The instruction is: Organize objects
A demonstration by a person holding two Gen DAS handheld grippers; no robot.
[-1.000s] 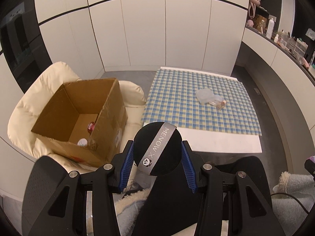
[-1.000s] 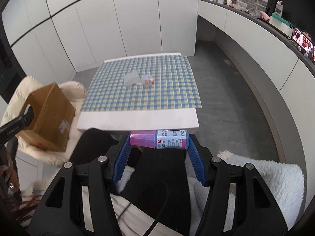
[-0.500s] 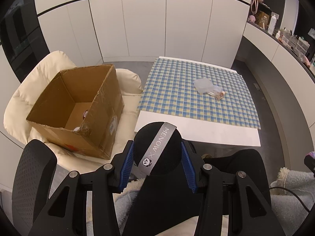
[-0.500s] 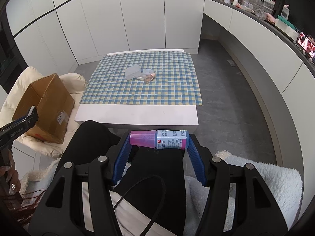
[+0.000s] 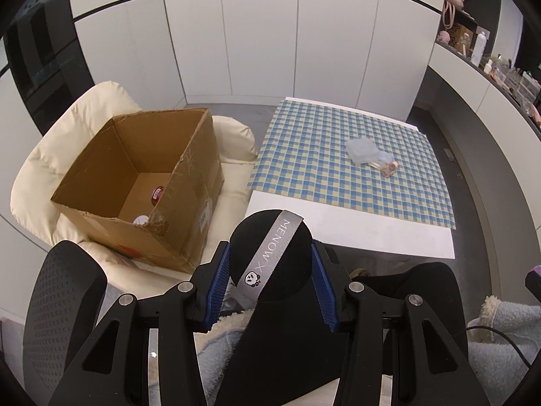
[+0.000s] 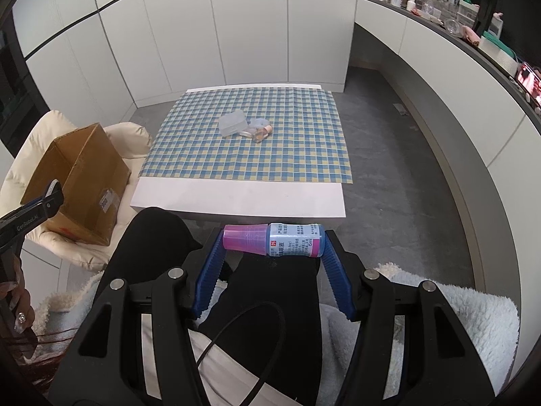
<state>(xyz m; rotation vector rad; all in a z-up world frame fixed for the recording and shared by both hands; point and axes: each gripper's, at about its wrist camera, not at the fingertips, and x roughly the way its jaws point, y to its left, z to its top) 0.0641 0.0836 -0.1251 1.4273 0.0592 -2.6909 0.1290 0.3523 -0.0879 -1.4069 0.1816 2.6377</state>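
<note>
A round black case (image 5: 270,257) with a grey ribbon across it sits clenched between the blue pads of the left gripper (image 5: 270,270), held above the person's lap, short of the cardboard box (image 5: 142,182). The right gripper (image 6: 274,247) grasps a small bottle (image 6: 275,239) with a pink cap, lying crosswise, cap end on one pad and base on the other.

The box stands open on a cream cushion (image 5: 67,128) to the left of the low table (image 5: 348,237), and a red-capped thing and a white one already lie on its floor. The step in hand looks like carrying both items to the box. To do it well, bring the left gripper over the opening first, lower it past the torn near rim, then let go low so the case does not bounce. The bottle's end-to-end hold seems slippery, so keep it level.

A clear plastic lid (image 6: 232,123) and small vials (image 6: 260,132) remain on the checked cloth (image 6: 297,155).
</note>
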